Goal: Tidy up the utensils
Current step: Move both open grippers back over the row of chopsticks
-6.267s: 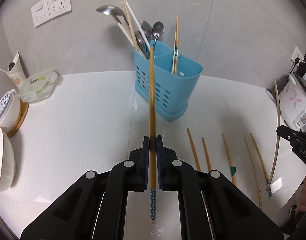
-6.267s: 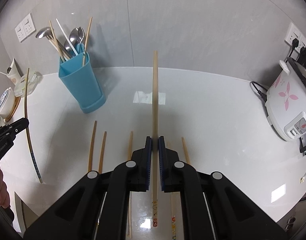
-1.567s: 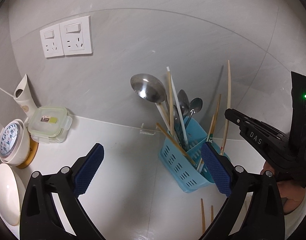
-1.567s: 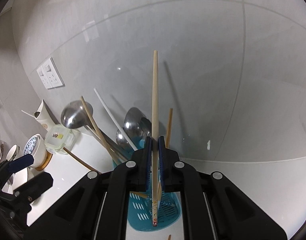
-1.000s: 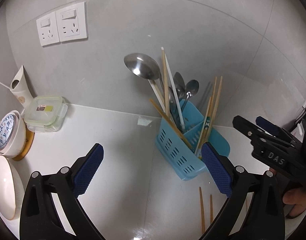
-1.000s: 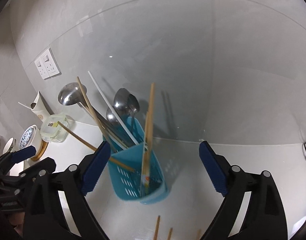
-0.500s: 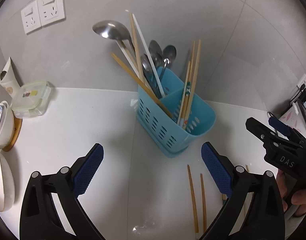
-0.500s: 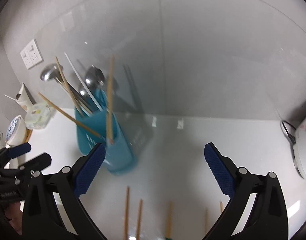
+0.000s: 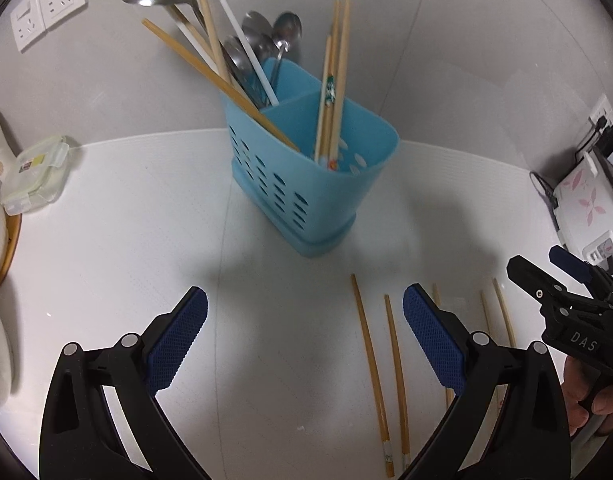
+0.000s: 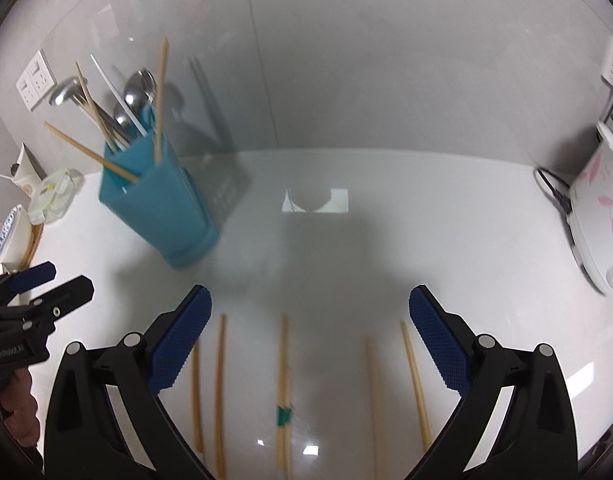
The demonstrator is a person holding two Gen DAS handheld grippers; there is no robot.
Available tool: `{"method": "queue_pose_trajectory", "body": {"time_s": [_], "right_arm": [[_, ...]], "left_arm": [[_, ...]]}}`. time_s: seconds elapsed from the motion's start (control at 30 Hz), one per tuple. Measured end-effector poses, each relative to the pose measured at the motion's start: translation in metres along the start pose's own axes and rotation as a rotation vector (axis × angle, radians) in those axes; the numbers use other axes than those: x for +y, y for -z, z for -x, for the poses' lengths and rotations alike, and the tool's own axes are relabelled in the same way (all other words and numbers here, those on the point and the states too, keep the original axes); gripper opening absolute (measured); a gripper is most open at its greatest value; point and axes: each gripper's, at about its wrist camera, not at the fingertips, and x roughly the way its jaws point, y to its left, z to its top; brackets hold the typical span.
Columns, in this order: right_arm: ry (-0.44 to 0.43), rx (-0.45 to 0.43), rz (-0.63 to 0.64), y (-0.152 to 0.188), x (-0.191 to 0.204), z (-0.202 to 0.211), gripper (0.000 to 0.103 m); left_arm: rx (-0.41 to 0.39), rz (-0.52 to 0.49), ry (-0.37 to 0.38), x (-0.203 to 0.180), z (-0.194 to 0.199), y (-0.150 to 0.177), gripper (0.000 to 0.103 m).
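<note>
Your left gripper (image 9: 304, 328) and right gripper (image 10: 310, 326) both gape wide, holding nothing. The blue caddy (image 9: 306, 184) stands ahead, crowded with spoons (image 9: 266, 40) and chopsticks (image 9: 332, 80). Loose chopsticks (image 10: 282, 380) lie on the white counter (image 9: 126, 220) between you and it. A rice cooker (image 10: 602, 208) sits right, a lidded container (image 9: 34, 176) left.

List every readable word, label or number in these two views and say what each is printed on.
"DAS": on the right gripper, seen from the left wrist.
"GenRobot.AI": on the left gripper, seen from the right wrist; small, barely legible.
Label on the food container: too small to read.
</note>
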Motion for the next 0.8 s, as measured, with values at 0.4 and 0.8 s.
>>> {"method": "queue_pose_trajectory", "body": {"time_s": [0.4, 0.8], "right_arm": [[0.072, 0.137, -0.048, 0.067, -0.052, -0.015, 0.09], [0.048, 0.252, -0.02, 0.097, -0.054, -0.024, 0.07]], "left_arm": [[0.101, -0.019, 0.01, -0.018, -0.042, 0.036, 0.096], [0.171, -0.029, -0.021, -0.028, -0.07, 0.066, 0.095]]}}
